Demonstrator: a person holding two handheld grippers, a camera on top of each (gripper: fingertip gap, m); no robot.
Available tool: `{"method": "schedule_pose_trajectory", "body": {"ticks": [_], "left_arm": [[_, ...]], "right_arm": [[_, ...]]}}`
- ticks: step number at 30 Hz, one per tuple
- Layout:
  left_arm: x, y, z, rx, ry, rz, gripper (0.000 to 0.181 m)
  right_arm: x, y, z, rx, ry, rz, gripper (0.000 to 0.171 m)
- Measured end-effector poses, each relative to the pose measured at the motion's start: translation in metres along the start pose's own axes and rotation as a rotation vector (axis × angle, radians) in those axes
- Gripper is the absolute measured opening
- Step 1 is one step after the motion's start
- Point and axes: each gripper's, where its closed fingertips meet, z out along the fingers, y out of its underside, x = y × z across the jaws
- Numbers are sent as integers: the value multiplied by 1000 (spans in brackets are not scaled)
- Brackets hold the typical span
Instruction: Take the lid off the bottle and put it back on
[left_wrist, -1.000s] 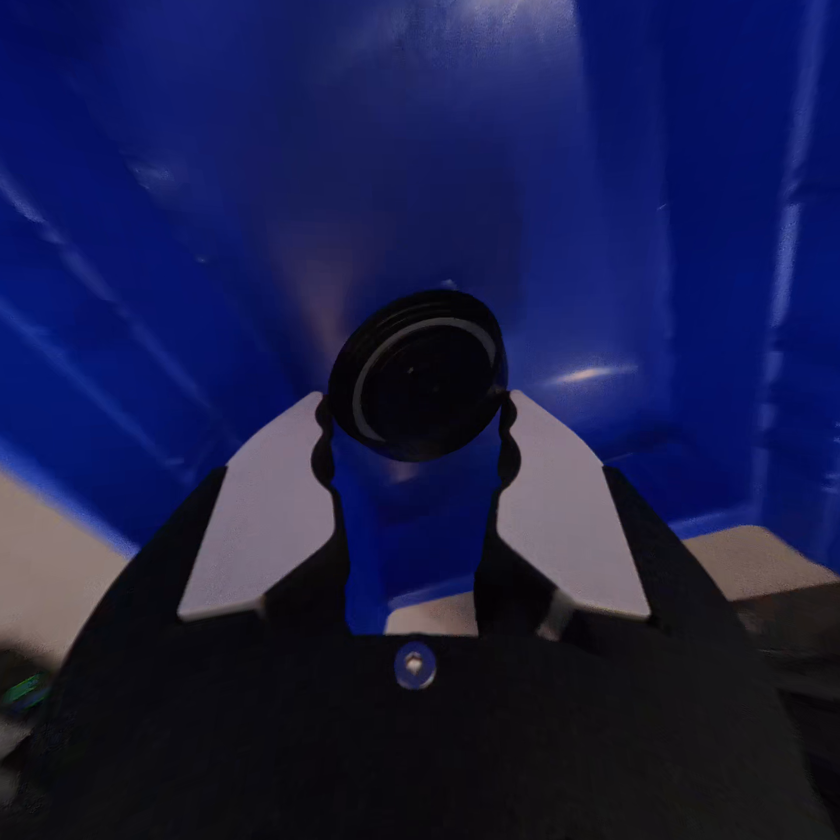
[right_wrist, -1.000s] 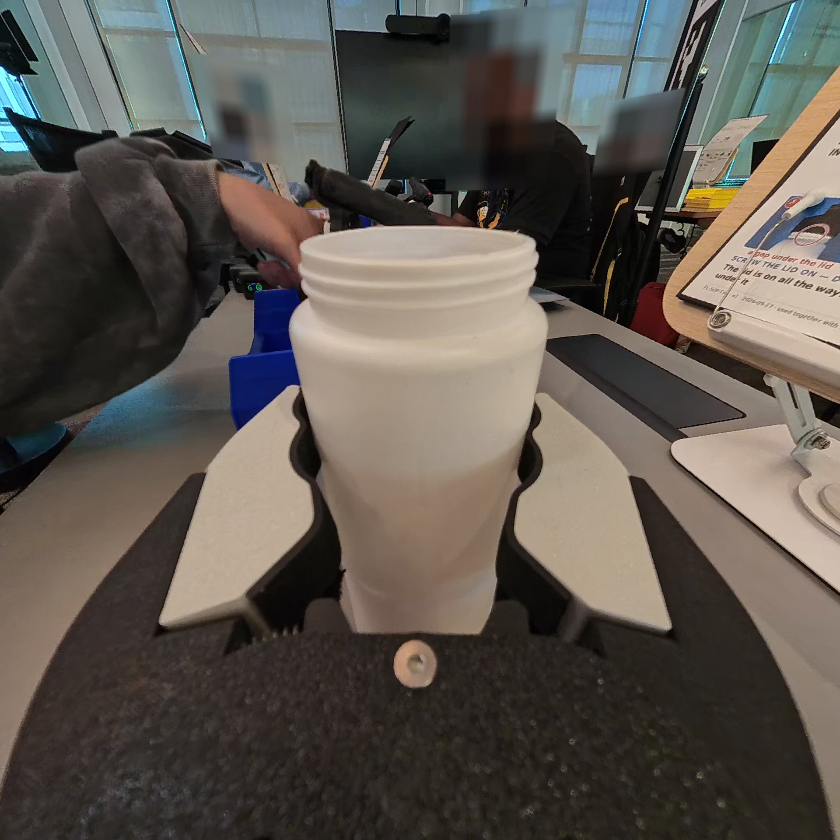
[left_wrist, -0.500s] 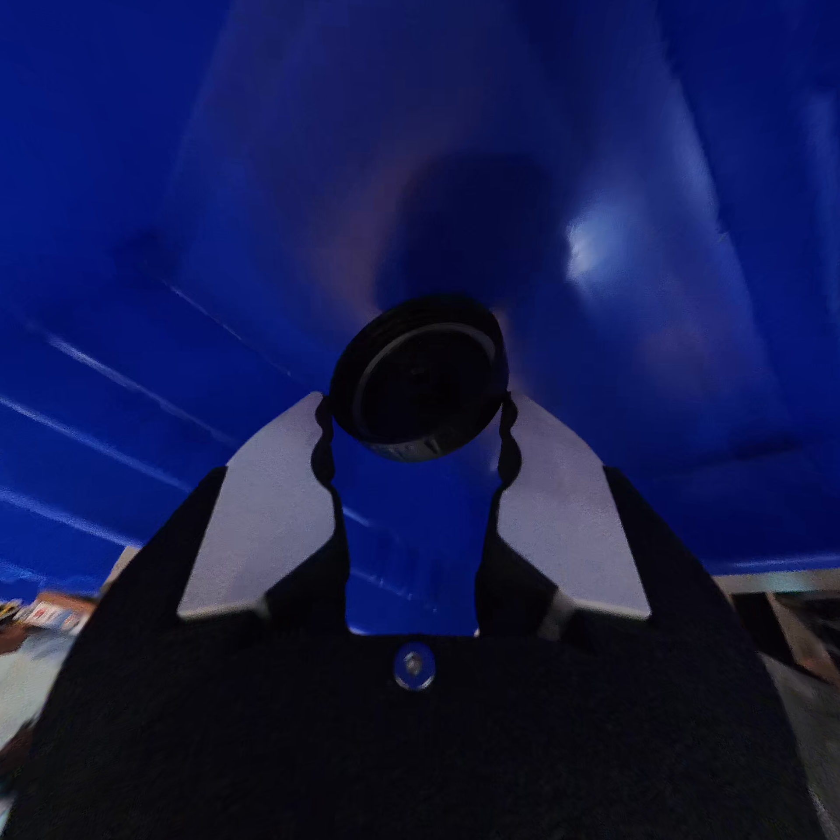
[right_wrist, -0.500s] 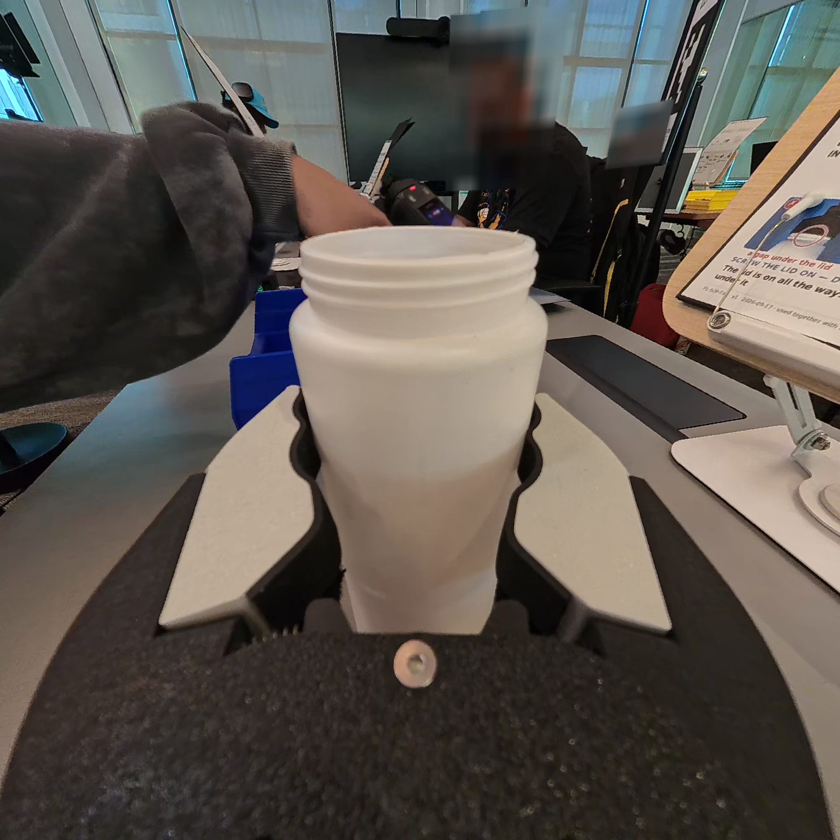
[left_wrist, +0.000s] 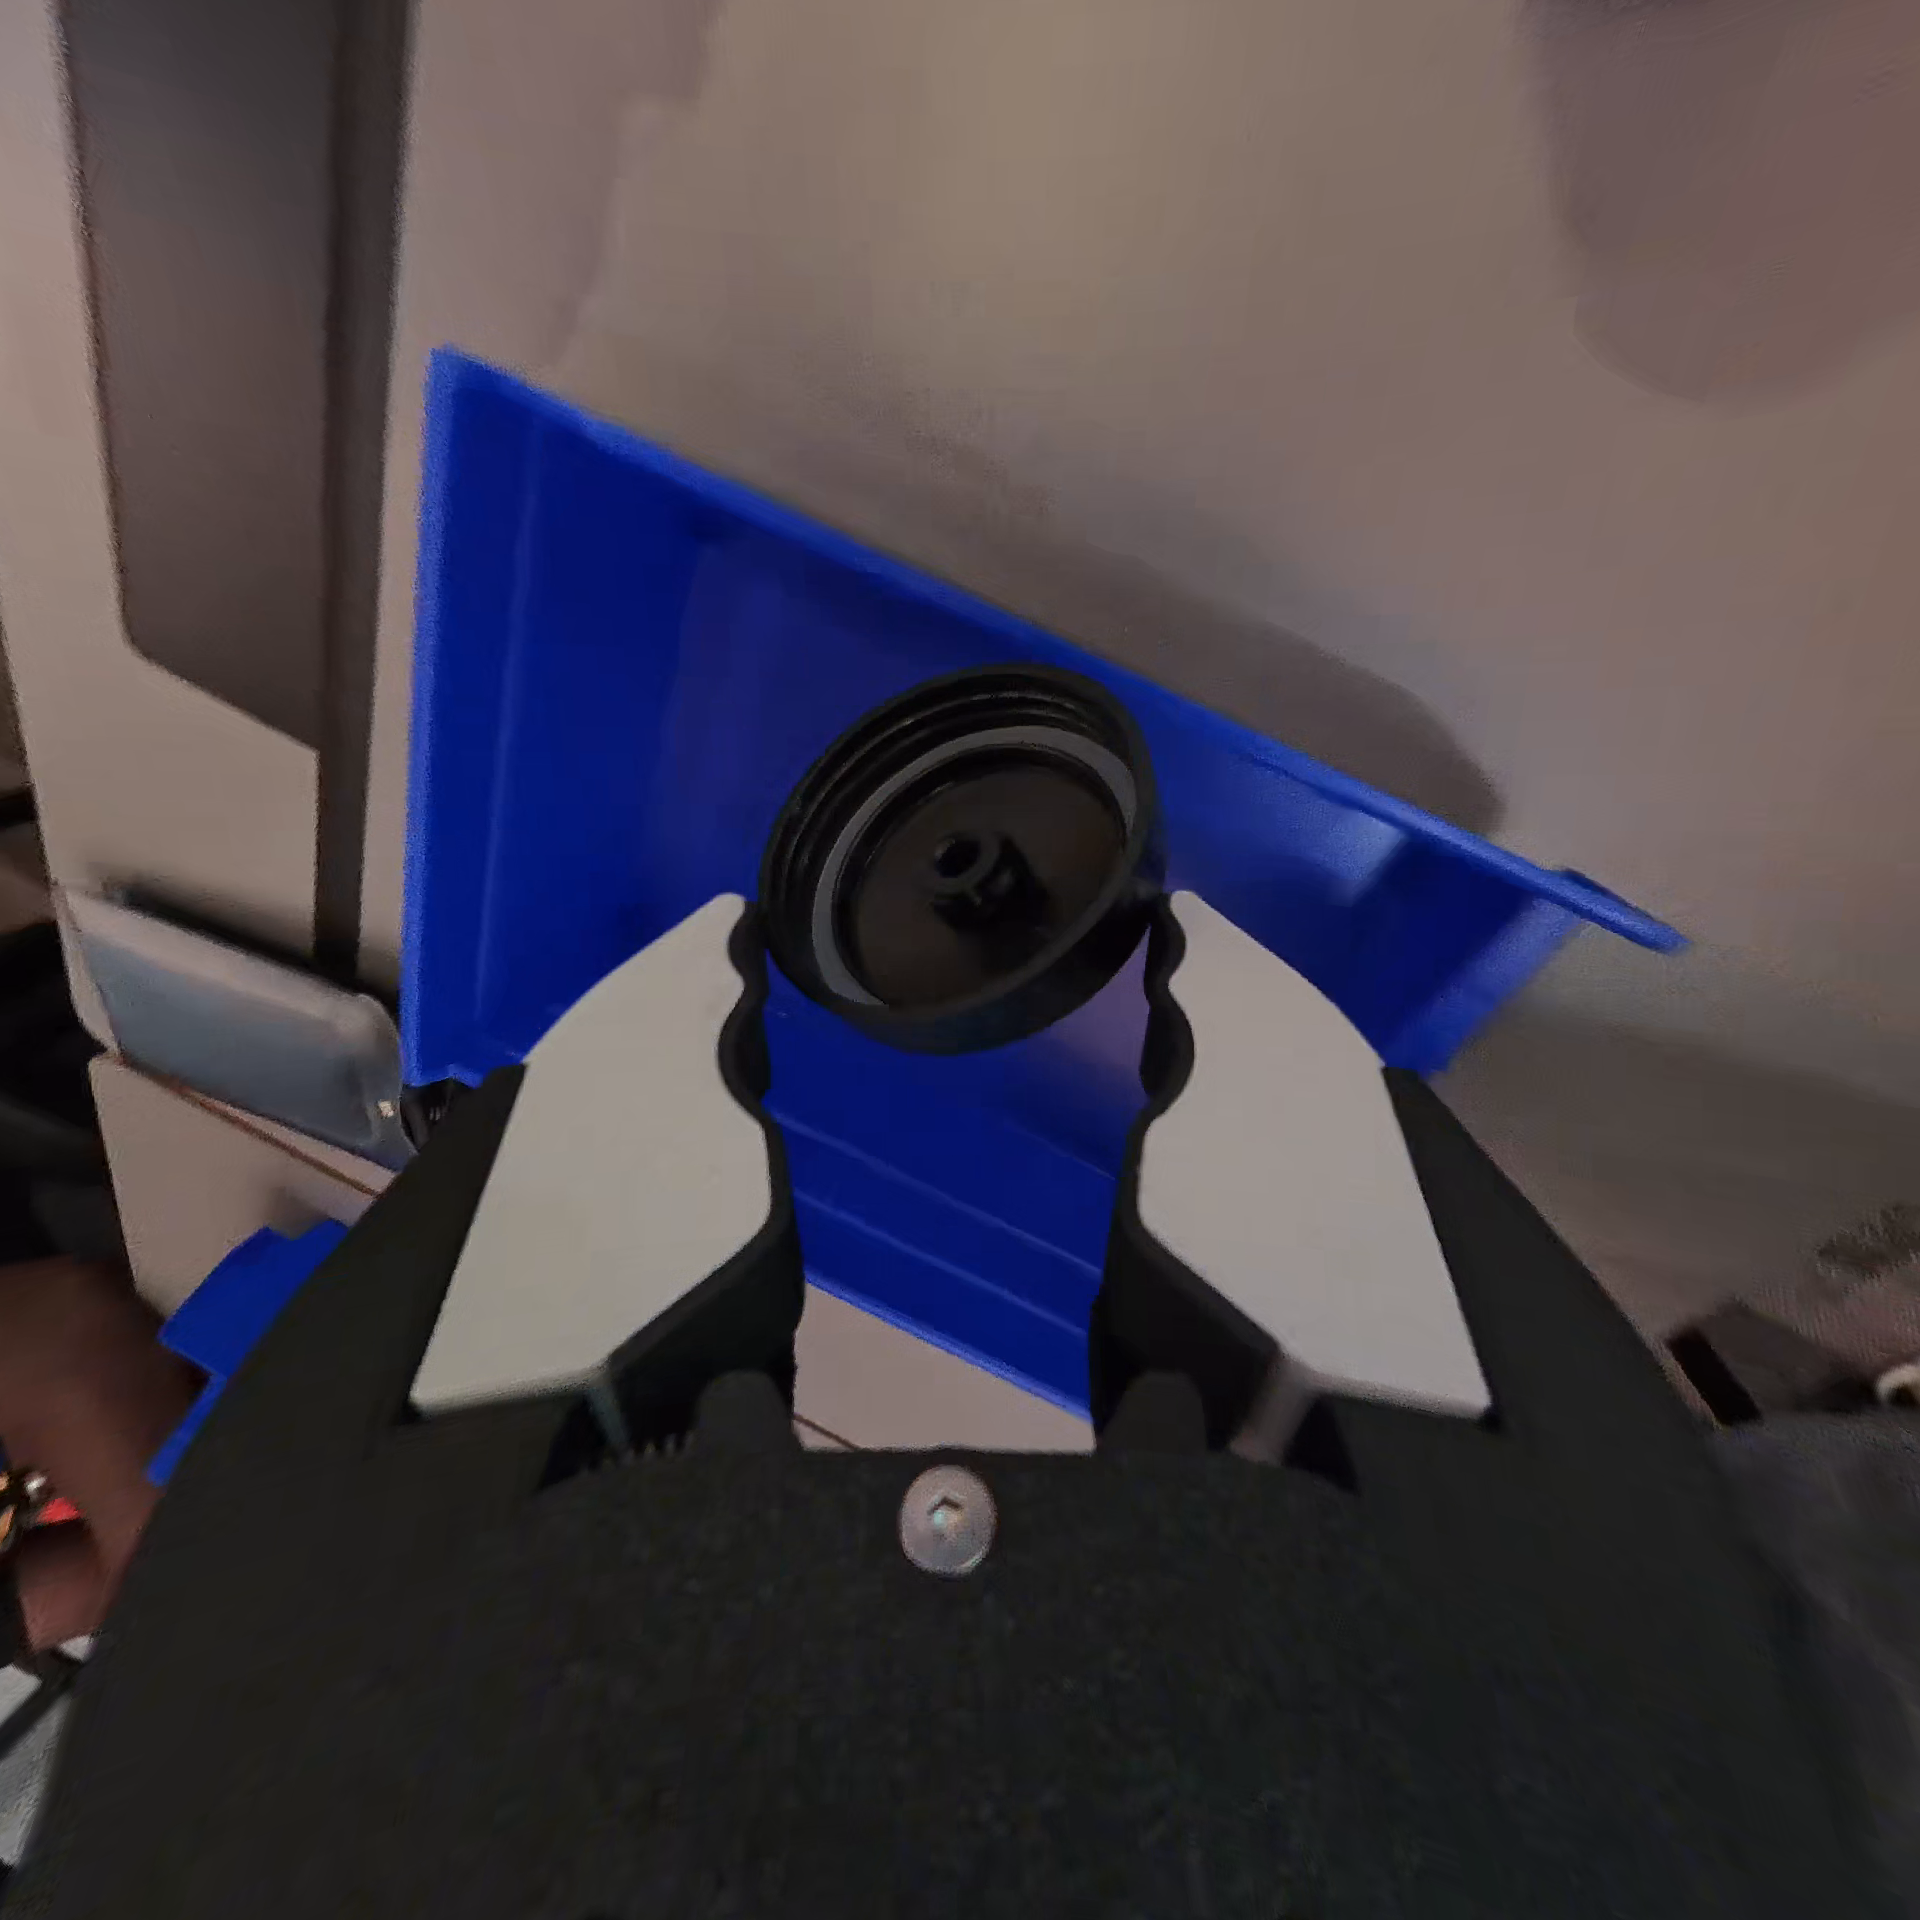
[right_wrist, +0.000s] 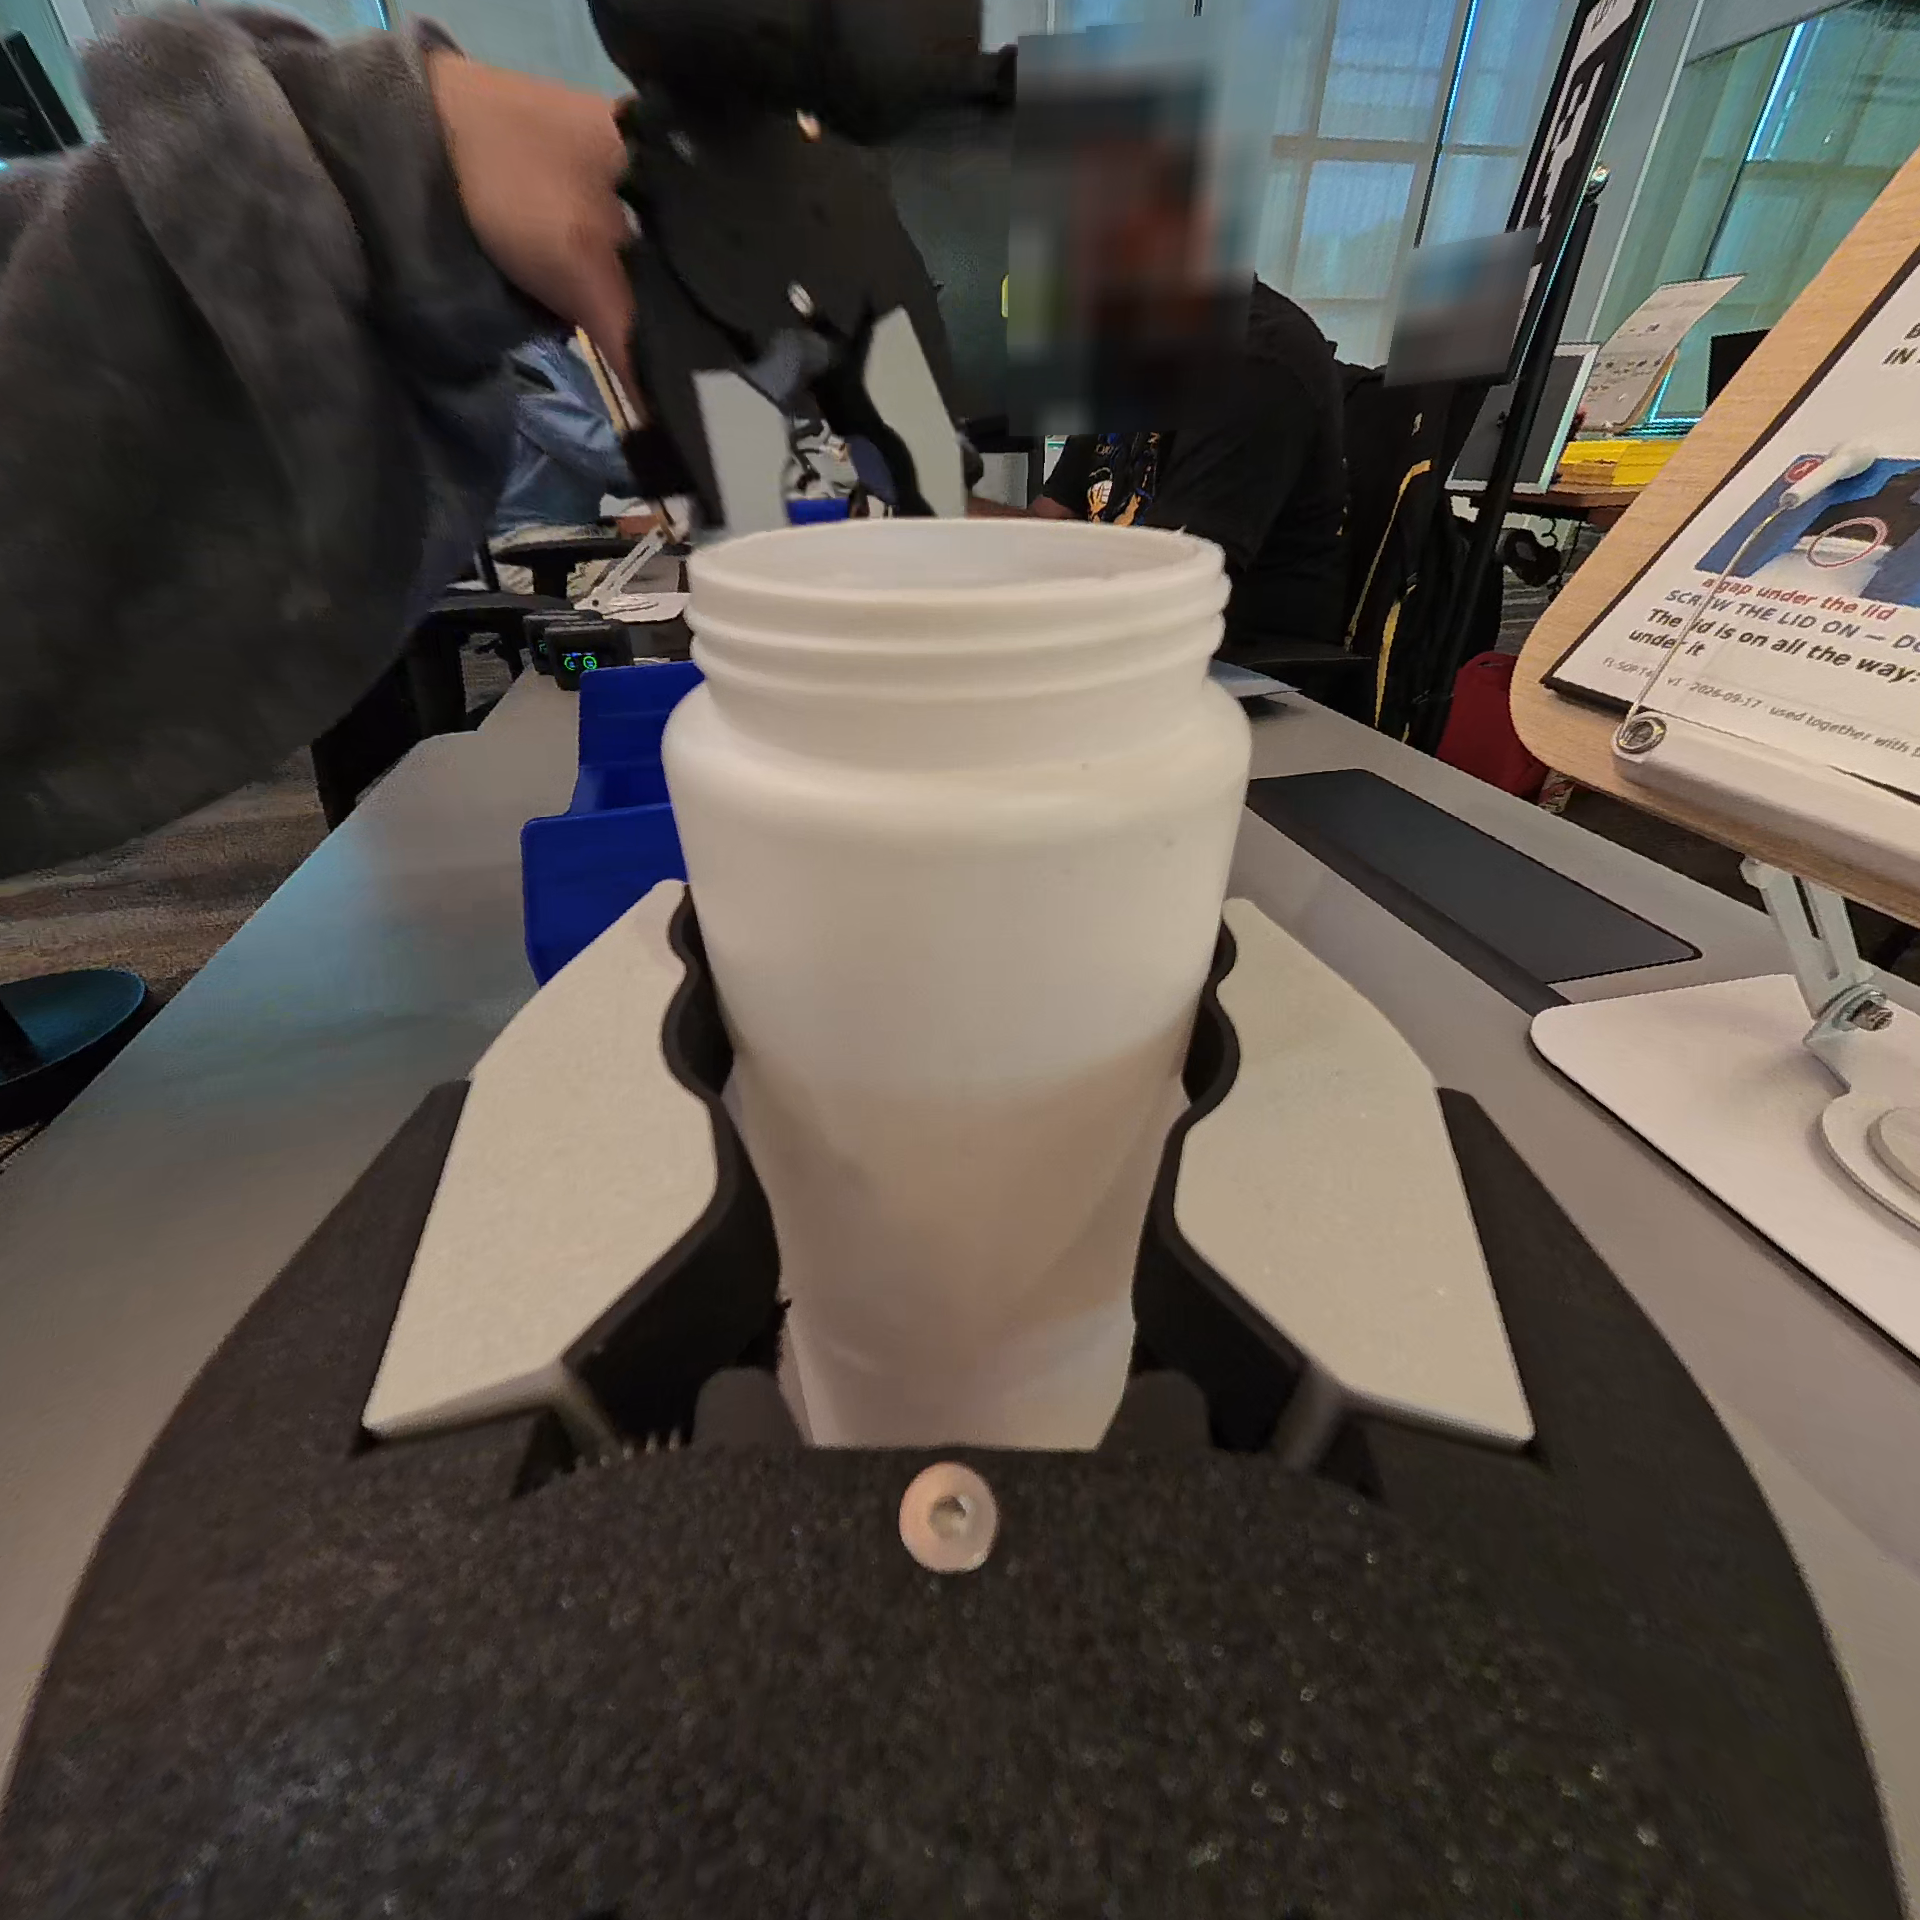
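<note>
Lifted clear of the blue bin (left_wrist: 582, 748), black lid (left_wrist: 956, 862) clamped in left gripper (left_wrist: 951, 935), nearing open white bottle (right_wrist: 956, 883) gripped by right gripper (right_wrist: 951, 1039).

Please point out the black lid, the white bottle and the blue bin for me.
black lid (left_wrist: 961, 868), left wrist view, on its threaded inner face.
white bottle (right_wrist: 956, 883), right wrist view, on the front of its body.
blue bin (left_wrist: 623, 727), left wrist view, on its inner wall.
</note>
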Motion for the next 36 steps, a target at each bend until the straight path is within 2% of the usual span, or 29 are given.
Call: {"method": "schedule_pose_trajectory", "body": {"ticks": [3, 7, 9, 12, 16, 24, 27, 30, 33, 36], "left_arm": [[19, 14, -9, -80, 59, 10, 70], [23, 80, 9, -411, 116, -86, 70], [39, 112, 19, -590, 208, -103, 70], [49, 134, 44, -711, 280, -101, 70], [35, 119, 81, -618, 286, -207, 70], [5, 95, 113, -502, 223, -253, 70], [-4, 83, 117, -407, 216, -304, 70], [-11, 83, 117, -344, 201, -344, 83], [-12, 74, 109, -209, 254, -434, 94], [-23, 68, 100, -103, 227, -454, 98]], "right_arm": [[-1, 0, -1, -1, 4, -1, 88], [-2, 0, -1, -4, 3, -1, 87], [-3, 0, 0, -5, 2, -1, 87], [-3, 0, 0, -5, 1, -1, 87], [-3, 0, -1, -3, 0, -1, 87], [-3, 0, 0, 2, -5, 2, 87], [-3, 0, -1, 3, -5, 1, 87], [-3, 0, -1, 3, -5, 2, 87], [-3, 0, -1, 4, -6, 2, 88], [-4, 0, -1, 5, -6, 2, 88]]}}
